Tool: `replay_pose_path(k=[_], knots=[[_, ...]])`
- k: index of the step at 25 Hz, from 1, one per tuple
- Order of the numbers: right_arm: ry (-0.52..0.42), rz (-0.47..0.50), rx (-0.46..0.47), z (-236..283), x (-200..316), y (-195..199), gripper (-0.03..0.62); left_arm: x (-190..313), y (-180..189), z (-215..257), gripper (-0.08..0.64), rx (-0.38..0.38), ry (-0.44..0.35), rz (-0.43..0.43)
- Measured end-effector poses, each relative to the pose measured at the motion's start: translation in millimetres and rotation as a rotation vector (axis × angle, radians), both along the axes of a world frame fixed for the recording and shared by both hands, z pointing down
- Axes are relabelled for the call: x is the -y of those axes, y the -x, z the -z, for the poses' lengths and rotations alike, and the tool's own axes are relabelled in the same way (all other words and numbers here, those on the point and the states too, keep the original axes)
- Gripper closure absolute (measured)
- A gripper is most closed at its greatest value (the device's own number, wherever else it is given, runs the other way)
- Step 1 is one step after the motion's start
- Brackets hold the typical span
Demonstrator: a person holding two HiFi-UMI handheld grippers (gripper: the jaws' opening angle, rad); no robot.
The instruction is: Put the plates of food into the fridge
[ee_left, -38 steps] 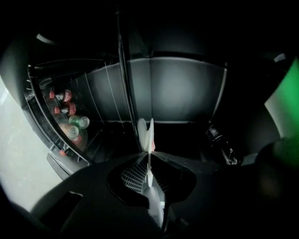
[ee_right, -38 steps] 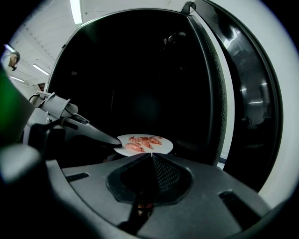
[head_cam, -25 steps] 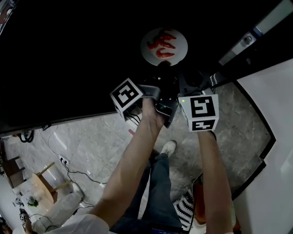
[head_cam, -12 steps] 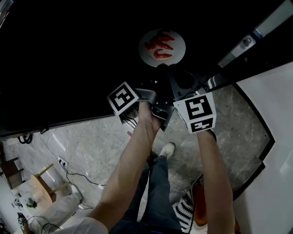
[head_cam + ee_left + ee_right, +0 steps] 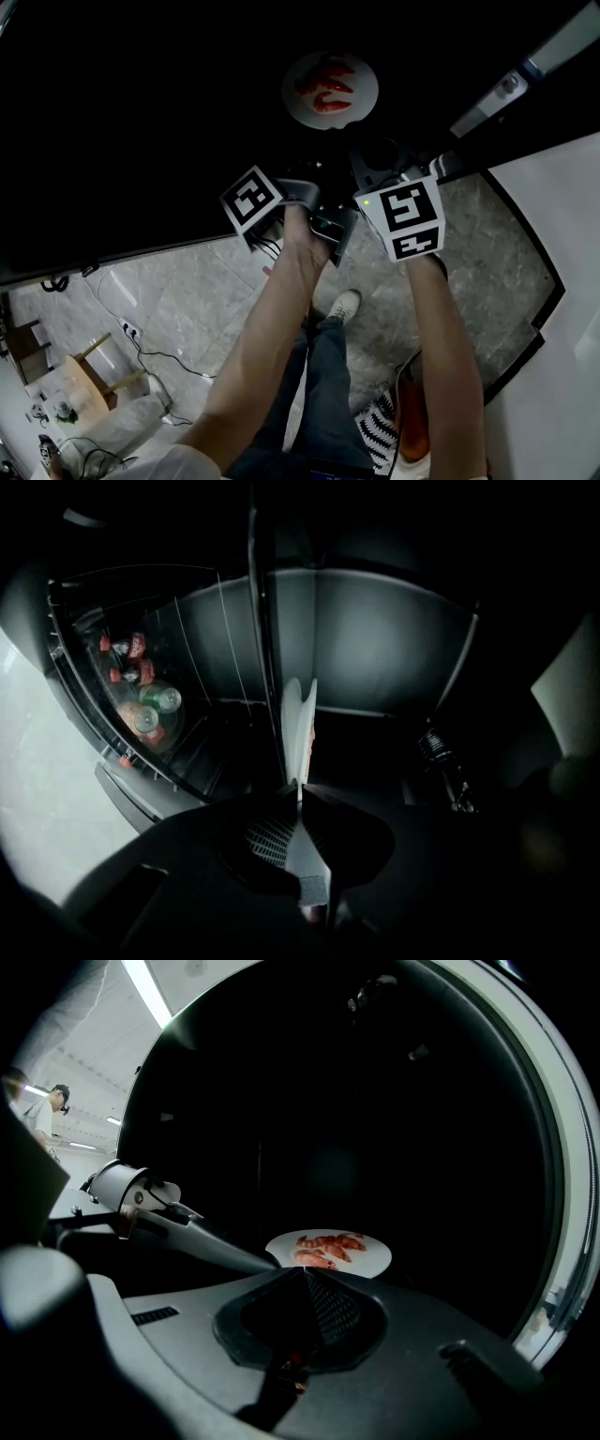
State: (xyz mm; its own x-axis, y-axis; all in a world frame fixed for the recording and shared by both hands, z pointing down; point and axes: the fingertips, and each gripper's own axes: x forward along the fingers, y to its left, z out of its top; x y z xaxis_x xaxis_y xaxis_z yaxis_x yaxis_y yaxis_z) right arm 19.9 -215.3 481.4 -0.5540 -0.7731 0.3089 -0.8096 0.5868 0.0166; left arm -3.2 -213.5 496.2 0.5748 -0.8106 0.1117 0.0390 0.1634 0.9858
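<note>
A white plate of red shrimp (image 5: 330, 89) hangs inside the dark fridge (image 5: 141, 112). My left gripper (image 5: 328, 139) is shut on the plate's near rim. In the left gripper view the plate (image 5: 298, 726) shows edge-on, rising straight out of the left gripper (image 5: 297, 794). In the right gripper view the plate (image 5: 330, 1249) lies level just beyond my right gripper (image 5: 302, 1274), whose jaws are pressed together with nothing between them. The left gripper (image 5: 267, 1262) reaches in from the left to the plate's rim. In the head view the right gripper (image 5: 377, 157) sits just right of and below the plate.
A fridge door shelf (image 5: 141, 700) at the left holds several cans and bottles. The open door's pale edge (image 5: 562, 1194) curves along the right, and the door (image 5: 525, 70) shows at the upper right in the head view. A marble tile floor (image 5: 187, 291) lies below.
The plate has moved a little farther into the fridge with my left gripper. The right gripper has edged up and stays close beside it.
</note>
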Motion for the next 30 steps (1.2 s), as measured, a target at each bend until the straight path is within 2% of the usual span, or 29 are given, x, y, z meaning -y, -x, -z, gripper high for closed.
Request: replay_pose_path(k=[5, 10, 18, 25, 30], knots=[[0.008, -0.005, -0.006, 0, 1, -1, 0.583, 0, 1, 1, 0.540, -0.008, 0.000, 0.016], [-0.009, -0.076, 0.018, 4, -7, -13, 0.583, -1, -1, 1, 0.540, -0.064, 0.006, 0.014], [0.000, -0.141, 0.035, -10, -31, -39, 0.583, -3, -9, 6, 0.542, -0.057, -0.022, -0.033], [0.014, -0.211, 0.073, -9, -50, -59, 0.583, -16, -18, 5, 0.554, 0.016, -0.052, -0.103], [0.018, -0.267, 0.098, -4, -63, -68, 0.583, -29, -19, 17, 0.554, 0.073, -0.126, -0.121]])
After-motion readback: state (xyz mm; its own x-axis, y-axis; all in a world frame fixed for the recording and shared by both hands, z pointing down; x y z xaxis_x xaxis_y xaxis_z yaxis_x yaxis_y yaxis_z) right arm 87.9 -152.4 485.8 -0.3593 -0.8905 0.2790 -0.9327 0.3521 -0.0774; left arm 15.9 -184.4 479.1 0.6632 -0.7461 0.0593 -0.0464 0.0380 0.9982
